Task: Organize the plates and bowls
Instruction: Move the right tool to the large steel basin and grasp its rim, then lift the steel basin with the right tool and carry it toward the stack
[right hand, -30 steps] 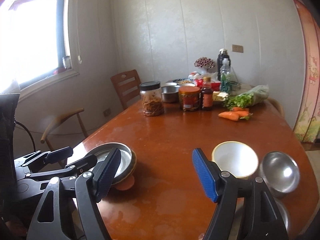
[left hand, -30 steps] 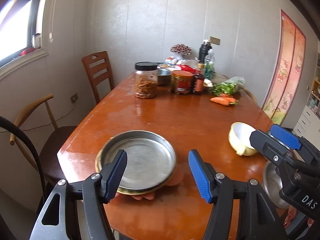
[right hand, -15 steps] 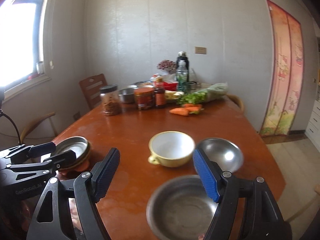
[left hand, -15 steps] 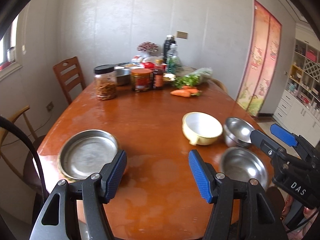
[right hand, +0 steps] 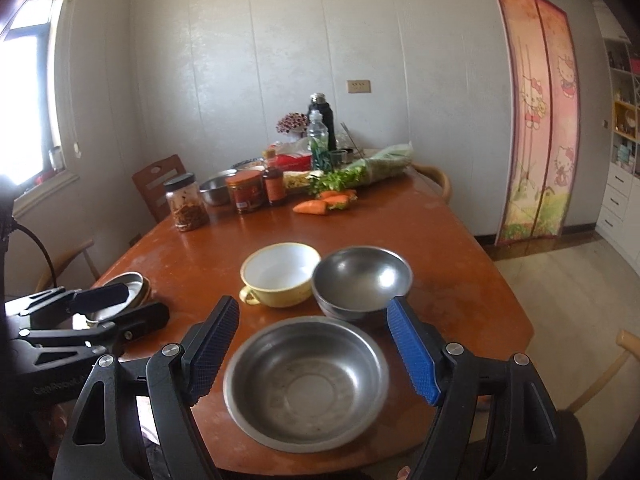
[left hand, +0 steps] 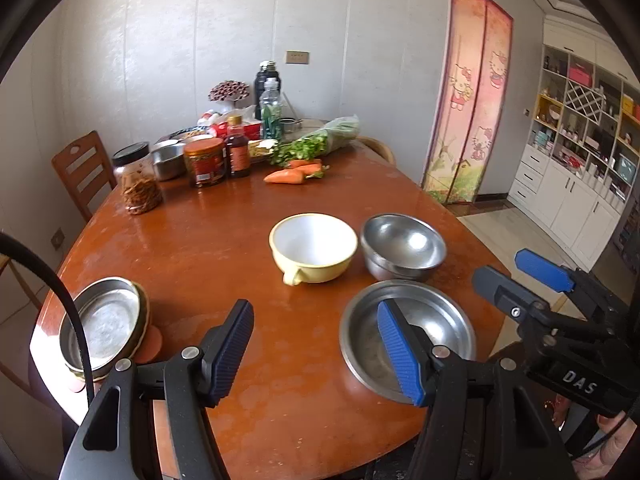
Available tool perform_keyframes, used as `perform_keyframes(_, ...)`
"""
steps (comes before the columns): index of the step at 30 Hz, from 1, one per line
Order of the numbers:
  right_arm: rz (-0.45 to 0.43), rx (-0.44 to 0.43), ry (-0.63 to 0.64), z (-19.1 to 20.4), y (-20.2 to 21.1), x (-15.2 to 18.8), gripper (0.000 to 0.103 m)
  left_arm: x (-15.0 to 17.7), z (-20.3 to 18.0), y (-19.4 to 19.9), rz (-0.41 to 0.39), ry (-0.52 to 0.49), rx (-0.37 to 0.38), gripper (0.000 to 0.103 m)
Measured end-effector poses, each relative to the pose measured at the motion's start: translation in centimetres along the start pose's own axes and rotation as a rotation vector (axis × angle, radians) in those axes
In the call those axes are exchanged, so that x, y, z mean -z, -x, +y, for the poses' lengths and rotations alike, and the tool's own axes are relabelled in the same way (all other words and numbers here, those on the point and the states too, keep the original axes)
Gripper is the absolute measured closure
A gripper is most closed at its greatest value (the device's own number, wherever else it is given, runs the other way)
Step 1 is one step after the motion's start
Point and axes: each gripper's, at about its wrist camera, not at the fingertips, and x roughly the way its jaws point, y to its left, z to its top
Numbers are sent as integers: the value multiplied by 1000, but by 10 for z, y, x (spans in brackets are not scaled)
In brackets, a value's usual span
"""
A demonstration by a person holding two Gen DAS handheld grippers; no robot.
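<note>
A: Right gripper (right hand: pixel 312 356)?
B: Jaws spread wide, holding nothing. Wide steel bowl (right hand: pixel 306 382) sits on the table (right hand: pixel 452 264) between and below the two fingers, not touched.
A: Left gripper (left hand: pixel 318 354)?
B: Also spread, nothing held. Same steel bowl (left hand: pixel 408 340) lies behind its right finger; stacked plates (left hand: pixel 104 326) off to its left near the table edge.
A: Other bowls?
B: Yellow bowl (right hand: pixel 280 274) and deeper steel bowl (right hand: pixel 362 282) side by side just past the wide one, apparently touching.
A: Background?
B: Jars, carrots (right hand: pixel 324 202), greens at the far end.
</note>
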Motion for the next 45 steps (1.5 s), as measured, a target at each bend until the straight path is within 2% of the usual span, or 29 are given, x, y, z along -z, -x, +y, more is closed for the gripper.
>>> perform_keyframes(9,28,31,-31,-36,3,6,25,5,-12,-19,63,0,4,39)
perform_keyframes(14,111,10,-56,-51,-13,25,25,9,-10,-35,95,16,1,39)
perform_keyframes(23,195,-9,-56,-59,-50,45,25,21,-7,-67,171,37,-12,39)
perform_keyframes(33,222,2,-49,-59,-76,58,25,33,-10,-95,237,41,18,39)
perform_keyframes(35,219,3,-27,-56,-79,61,31,34,-10,-100,245,45,15,39)
perform_keyframes(40,228,-19,2,-52,-86,65,68,39,-10,-112,266,52,-1,39)
perform_keyframes(45,226,-24,19,-45,-89,66,75,45,-7,-122,284,69,17,39)
